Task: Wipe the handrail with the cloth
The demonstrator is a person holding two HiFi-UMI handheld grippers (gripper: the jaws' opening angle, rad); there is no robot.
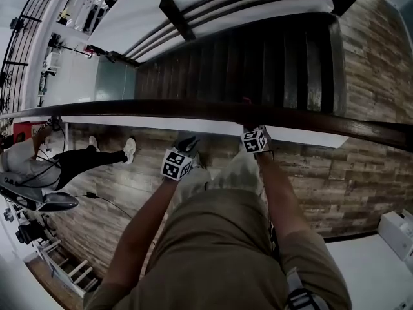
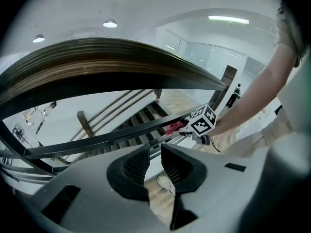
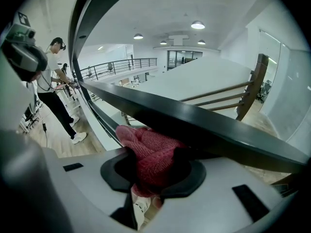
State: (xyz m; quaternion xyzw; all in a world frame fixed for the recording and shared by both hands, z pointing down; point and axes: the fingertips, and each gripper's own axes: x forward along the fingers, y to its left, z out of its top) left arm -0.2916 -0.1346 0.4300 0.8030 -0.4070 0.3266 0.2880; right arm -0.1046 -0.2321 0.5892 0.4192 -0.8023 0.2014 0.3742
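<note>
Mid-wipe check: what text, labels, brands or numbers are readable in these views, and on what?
None: no words, numbers or brands are readable in any view.
Left marker cube, right marker cube: black-and-white square patterns only, no letters.
Cloth: no label showing.

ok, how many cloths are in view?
1. The red cloth is clamped in the right gripper, against the handrail. The left gripper holds none. Another could be hidden.
</note>
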